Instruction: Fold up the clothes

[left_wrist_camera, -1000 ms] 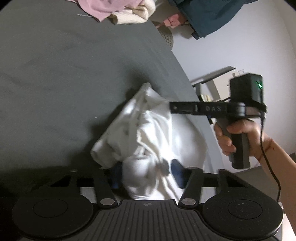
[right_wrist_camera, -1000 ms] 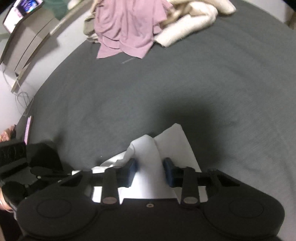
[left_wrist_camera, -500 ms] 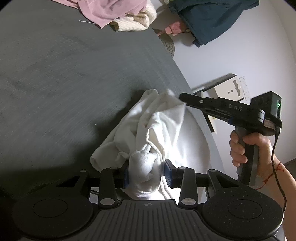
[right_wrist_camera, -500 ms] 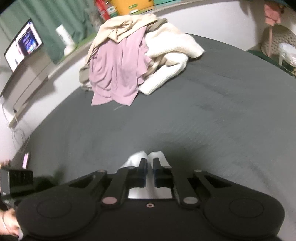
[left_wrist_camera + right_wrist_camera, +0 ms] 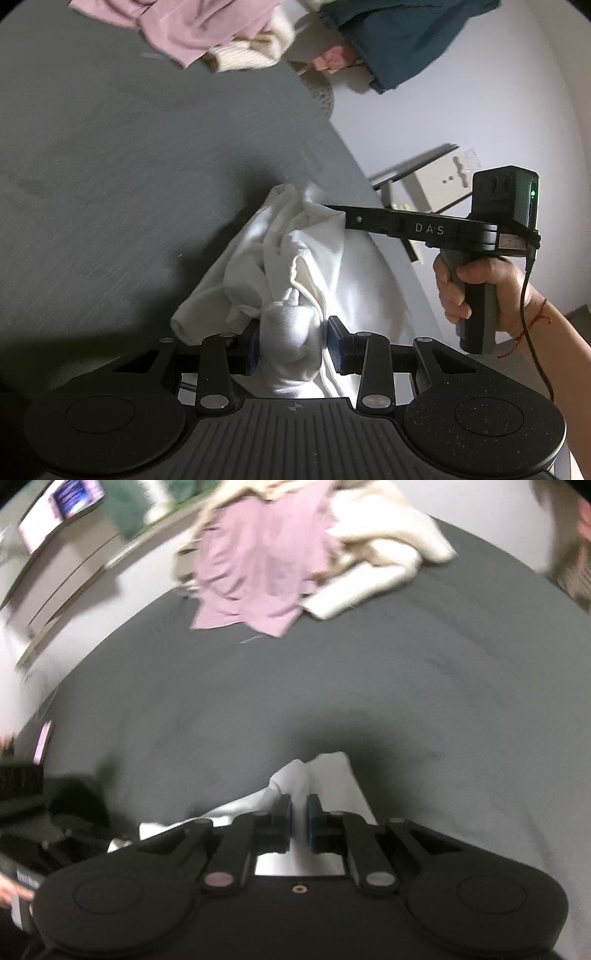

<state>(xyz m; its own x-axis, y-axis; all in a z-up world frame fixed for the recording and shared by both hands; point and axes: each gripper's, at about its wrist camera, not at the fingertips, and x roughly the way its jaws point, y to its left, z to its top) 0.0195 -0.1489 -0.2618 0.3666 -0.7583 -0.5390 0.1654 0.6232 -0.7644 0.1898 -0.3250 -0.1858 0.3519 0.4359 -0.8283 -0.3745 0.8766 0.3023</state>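
- A white garment (image 5: 295, 266) lies bunched and wrinkled near the right edge of a dark grey bed sheet (image 5: 110, 166), with part of it raised off the surface.
- The left gripper (image 5: 291, 345) sits at the bottom of the left wrist view. Its 2 blue-padded fingers (image 5: 335, 345) are clenched on a thick wad of the white garment, which bulges out between them.
- The right gripper (image 5: 298, 821) fills the bottom of the right wrist view. Its 2 blue pads are drawn close together and pinch a thin fold of the white garment (image 5: 325, 779), which pokes up just past the fingertips.
- In the left wrist view the right gripper (image 5: 334, 212) reaches in from the right side, its black arm marked "DAS", with its tip buried in the far upper edge of the white cloth.
- A person's right hand (image 5: 476, 284) grips the grey handle of that tool. A red string circles the wrist, and a black cable runs down beside the forearm.
- A pile of other clothes rests at the far end of the bed, well apart from the white garment: a pink garment (image 5: 258, 565) draped over cream-coloured knitwear (image 5: 380, 565).
- A dark teal garment (image 5: 406, 40) hangs against the pale wall beyond the bed.
- The right wrist view is blurred, so small details there are hard to make out.
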